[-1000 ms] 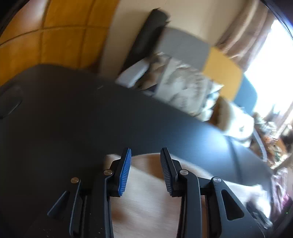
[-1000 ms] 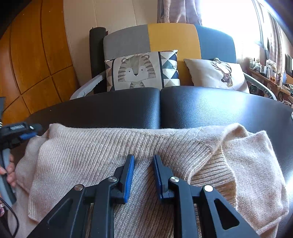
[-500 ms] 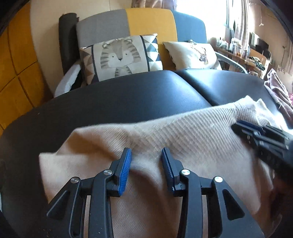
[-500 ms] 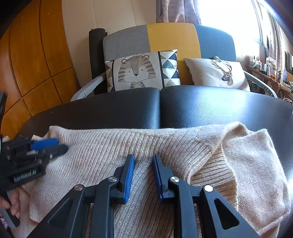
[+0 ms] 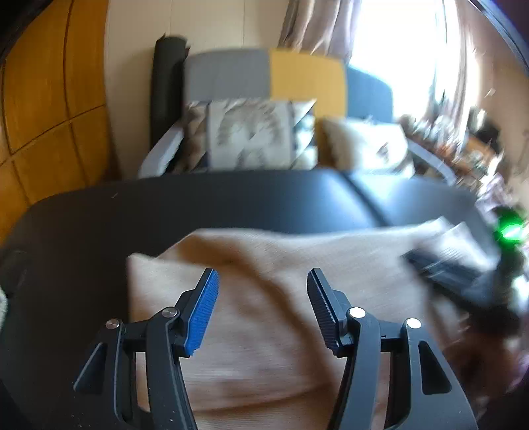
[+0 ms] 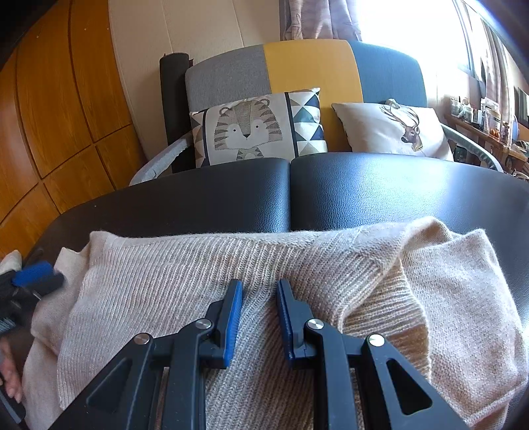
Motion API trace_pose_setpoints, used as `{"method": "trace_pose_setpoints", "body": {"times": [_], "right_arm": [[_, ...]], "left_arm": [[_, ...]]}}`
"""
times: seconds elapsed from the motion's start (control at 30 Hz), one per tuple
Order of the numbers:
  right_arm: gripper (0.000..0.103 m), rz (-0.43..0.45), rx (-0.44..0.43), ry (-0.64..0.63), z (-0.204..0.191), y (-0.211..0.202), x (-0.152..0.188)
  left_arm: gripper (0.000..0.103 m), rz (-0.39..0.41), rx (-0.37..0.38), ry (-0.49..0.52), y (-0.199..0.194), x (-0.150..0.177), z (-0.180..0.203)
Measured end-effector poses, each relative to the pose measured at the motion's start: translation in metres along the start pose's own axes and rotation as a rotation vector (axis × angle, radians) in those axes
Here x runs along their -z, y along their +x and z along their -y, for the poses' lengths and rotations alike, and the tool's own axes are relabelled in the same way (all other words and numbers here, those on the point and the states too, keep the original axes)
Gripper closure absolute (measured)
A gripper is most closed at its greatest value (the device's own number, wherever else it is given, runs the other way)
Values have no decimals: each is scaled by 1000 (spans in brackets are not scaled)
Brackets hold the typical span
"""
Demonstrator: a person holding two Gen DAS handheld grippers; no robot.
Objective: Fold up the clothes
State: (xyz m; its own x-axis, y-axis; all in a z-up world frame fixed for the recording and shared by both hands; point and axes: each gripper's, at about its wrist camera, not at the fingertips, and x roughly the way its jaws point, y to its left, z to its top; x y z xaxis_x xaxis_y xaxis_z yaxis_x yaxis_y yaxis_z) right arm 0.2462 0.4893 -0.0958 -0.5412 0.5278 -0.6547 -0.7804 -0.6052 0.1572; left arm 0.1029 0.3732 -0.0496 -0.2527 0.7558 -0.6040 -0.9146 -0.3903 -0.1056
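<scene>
Beige ribbed knit sweater [image 6: 231, 274] on black padded surface [image 6: 380, 195]: soft, limp, light; grip folded edge. Left claw [image 5: 261, 297] opening, nothing pinched; right claw [image 6: 259, 314] narrowly parted, unclenched, above knit.

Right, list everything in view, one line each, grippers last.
sweater: one, beige knit, part-folded on the black surface.
padded table: one, black leather-look, seam down the middle.
sofa: one, grey, yellow and blue panels, behind the table.
tiger cushion: one, white and grey, sofa left.
deer cushion: one, cream, sofa right.
wood panelling: orange-brown, left wall.
curtain: one, pale, by the bright window.
left gripper: black, blue pads, jaws opening over the sweater, nothing between them.
right gripper: black, blue pads, narrow gap, over the sweater.
</scene>
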Motion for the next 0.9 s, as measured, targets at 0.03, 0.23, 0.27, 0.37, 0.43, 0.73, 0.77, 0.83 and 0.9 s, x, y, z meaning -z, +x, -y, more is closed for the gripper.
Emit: {"method": "trace_pose_setpoints", "body": {"times": [0.03, 0.23, 0.27, 0.37, 0.43, 0.73, 0.77, 0.83, 0.9], "right_arm": [[83, 0, -2, 1, 1, 0, 0], [83, -2, -16, 14, 3, -1, -1], [83, -3, -22, 18, 4, -1, -1], [83, -4, -39, 33, 8, -1, -1], [83, -5, -48, 41, 10, 0, -2], [81, -49, -109, 86, 18, 3, -8], [81, -78, -100, 66, 15, 1, -10], [81, -87, -64, 3, 8, -12, -13], [81, -50, -95, -64, 1, -30, -8]], "left_arm": [[44, 6, 41, 9, -1, 0, 11], [44, -137, 101, 137, 36, 26, 59], [44, -169, 104, 149, 43, 32, 60], [44, -169, 132, 213, 37, 41, 59], [44, -173, 123, 319, 28, 52, 65], [43, -130, 134, 349, 9, 76, 61], [43, -127, 135, 349, 10, 76, 61], [42, -124, 136, 347, 12, 74, 60], [42, -124, 142, 342, 13, 73, 59]]}}
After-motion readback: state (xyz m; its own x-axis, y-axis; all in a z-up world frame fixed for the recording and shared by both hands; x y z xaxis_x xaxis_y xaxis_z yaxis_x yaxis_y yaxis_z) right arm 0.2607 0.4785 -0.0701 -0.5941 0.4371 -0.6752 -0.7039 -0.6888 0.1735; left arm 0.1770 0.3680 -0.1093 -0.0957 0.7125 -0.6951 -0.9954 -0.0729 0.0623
